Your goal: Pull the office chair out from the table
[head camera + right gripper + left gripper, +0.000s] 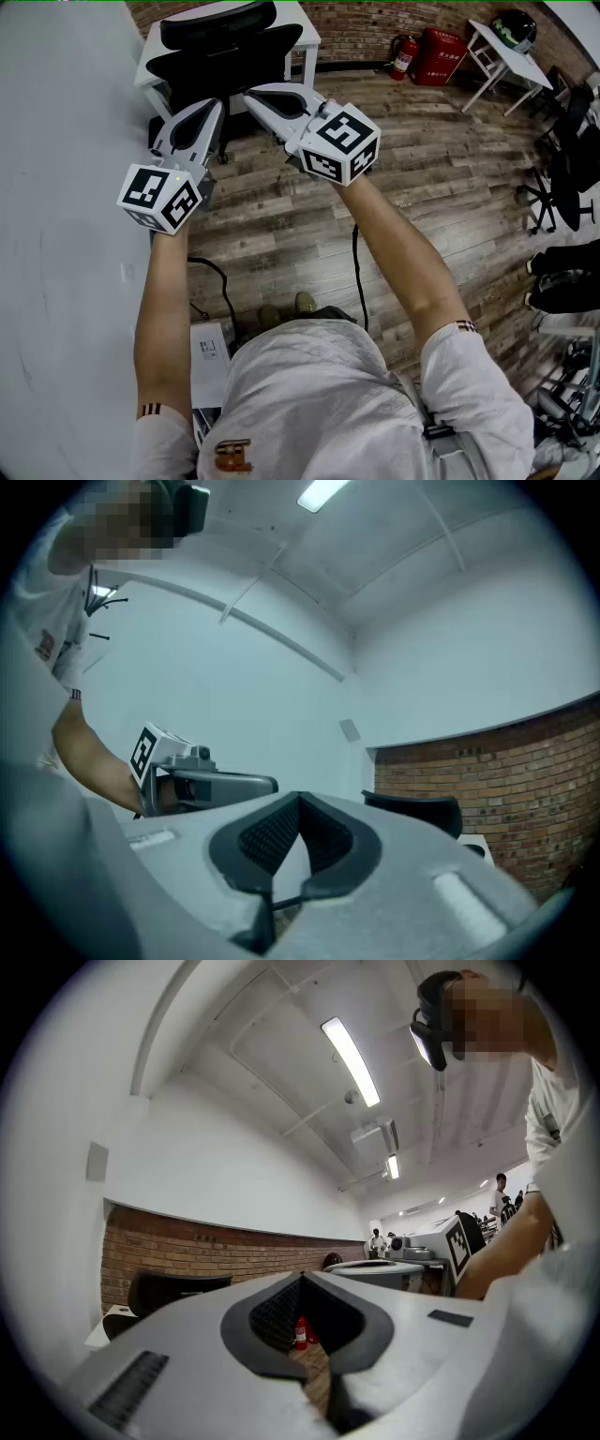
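Note:
The black office chair [225, 47] stands tucked against a small white table [307, 33] at the top of the head view. Both grippers are held up in the air just short of its backrest and touch nothing. My left gripper [210, 106] is shut and empty, its tips close to the chair's left side. My right gripper [252, 97] is also shut and empty, angled in from the right. The left gripper view shows the chair back [173, 1288] low at left, past its closed fingertips [281, 1312]. The right gripper view has the chair back [417, 808] at right and the left gripper [216, 782] beside it.
A grey wall [56, 187] runs along the left. A black cable [220, 281] lies on the wooden floor near the person's feet. At the far wall stand a red fire extinguisher [403, 56] and a red box [441, 54]. Another white table [506, 61] and black chairs [567, 178] are at right.

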Tool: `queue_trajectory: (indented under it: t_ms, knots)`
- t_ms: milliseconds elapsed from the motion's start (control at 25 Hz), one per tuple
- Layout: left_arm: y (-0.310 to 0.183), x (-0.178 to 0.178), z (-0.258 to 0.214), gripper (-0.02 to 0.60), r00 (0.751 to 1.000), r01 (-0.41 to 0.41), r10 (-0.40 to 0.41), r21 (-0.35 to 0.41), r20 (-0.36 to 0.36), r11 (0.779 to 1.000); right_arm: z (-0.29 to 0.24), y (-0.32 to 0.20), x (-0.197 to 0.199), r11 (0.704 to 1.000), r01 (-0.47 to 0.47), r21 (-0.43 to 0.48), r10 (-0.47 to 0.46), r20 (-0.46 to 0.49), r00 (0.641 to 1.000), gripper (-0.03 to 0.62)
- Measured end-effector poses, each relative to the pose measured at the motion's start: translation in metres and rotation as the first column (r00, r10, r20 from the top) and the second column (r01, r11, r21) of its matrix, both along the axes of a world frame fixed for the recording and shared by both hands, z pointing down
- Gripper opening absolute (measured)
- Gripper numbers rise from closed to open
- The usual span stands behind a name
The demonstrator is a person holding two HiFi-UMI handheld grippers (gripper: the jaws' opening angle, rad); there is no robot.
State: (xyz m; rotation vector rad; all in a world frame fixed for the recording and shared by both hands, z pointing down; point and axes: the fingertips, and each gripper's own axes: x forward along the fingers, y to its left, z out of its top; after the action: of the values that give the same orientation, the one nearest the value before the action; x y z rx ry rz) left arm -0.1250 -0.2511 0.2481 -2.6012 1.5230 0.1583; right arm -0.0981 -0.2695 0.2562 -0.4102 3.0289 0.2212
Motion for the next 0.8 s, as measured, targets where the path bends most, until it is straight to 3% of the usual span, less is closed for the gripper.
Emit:
queue_trajectory:
  t_ms: [800]
  knots:
    - [-0.031, 0.024, 0.015, 0.000, 0.998, 0.051, -0.050, -0.015, 0.045, 0.999, 0.007, -0.025, 0.030, 0.997, 0.069, 0.021, -0.069, -0.011, 0.998, 0.002]
